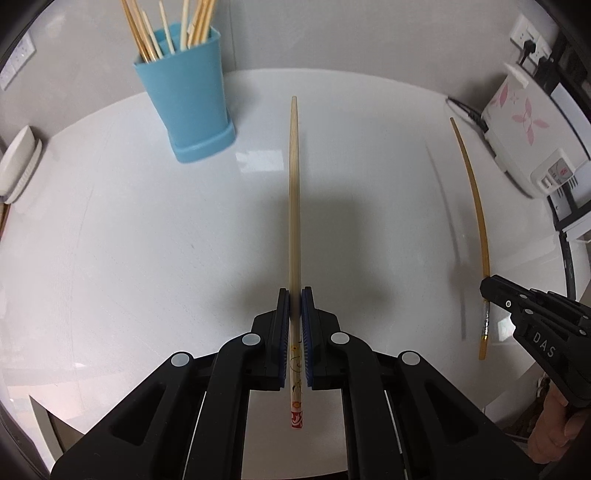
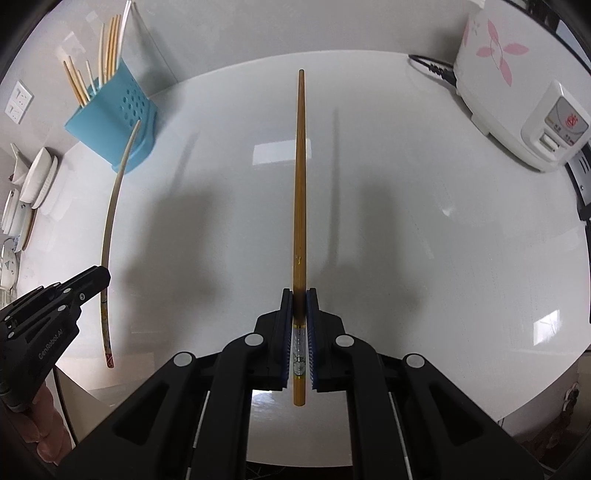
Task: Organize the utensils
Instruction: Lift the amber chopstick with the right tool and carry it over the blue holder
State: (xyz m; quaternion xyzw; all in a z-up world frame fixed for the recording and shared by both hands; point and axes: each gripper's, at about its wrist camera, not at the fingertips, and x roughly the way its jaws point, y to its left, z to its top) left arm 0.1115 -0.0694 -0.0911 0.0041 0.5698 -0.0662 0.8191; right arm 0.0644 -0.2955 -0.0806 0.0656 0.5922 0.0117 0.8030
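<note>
Each tool (image 1: pixel 295 295) (image 2: pixel 300 295) grasps one chopstick (image 1: pixel 294 192) (image 2: pixel 300 177), so aim tips down over the blue holder (image 1: pixel 186 99) before releasing.

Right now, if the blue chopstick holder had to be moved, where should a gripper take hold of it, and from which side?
Probably the bare upper wall of the blue chopstick holder, approached level from the side. The chopsticks in it stick up out of its mouth, so a grip from above looks blocked. Its stepped base is wider than the tapered body.
</note>
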